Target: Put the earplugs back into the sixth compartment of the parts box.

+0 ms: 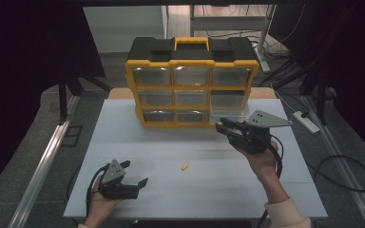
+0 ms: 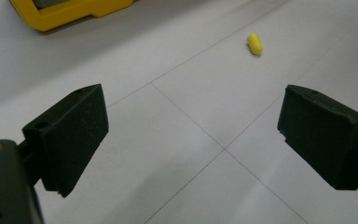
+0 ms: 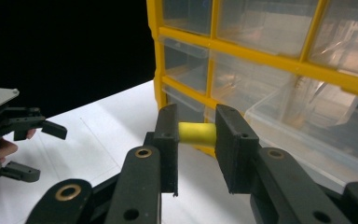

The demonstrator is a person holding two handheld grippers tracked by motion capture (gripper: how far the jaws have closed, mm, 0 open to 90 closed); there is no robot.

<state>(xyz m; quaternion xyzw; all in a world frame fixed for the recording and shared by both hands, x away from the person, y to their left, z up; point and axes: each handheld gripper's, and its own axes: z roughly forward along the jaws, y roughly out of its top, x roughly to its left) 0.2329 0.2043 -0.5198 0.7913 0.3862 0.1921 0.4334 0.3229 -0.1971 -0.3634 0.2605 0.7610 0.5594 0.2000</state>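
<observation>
Dark curtains closed in a pale grey worktop (image 1: 138, 137) ruled with faint grid lines. At its near left corner the left hand-held gripper (image 1: 137, 175) rested low in the person's hand, jaws spread wide and holding nothing. Ahead of it, alone on the bare surface near the middle, lay a small yellow capsule-shaped plug (image 2: 255, 44). Behind, at the far edge, stood a yellow-framed organiser cabinet with a black top and clear plastic drawers (image 1: 191, 80); its lower right clear drawer (image 3: 317, 135) was pulled out. Just before that drawer, the right hand-held gripper (image 3: 196, 134) pinched a second short yellow cylindrical piece (image 3: 197, 133) crosswise between its narrowed jaws. The likely aim was to drop it into the open drawer. The piece was held by its ends and looked small and smooth, so a slight loosening too soon could send it rolling across the worktop, or the jaws could knock the drawer's thin rim.
</observation>
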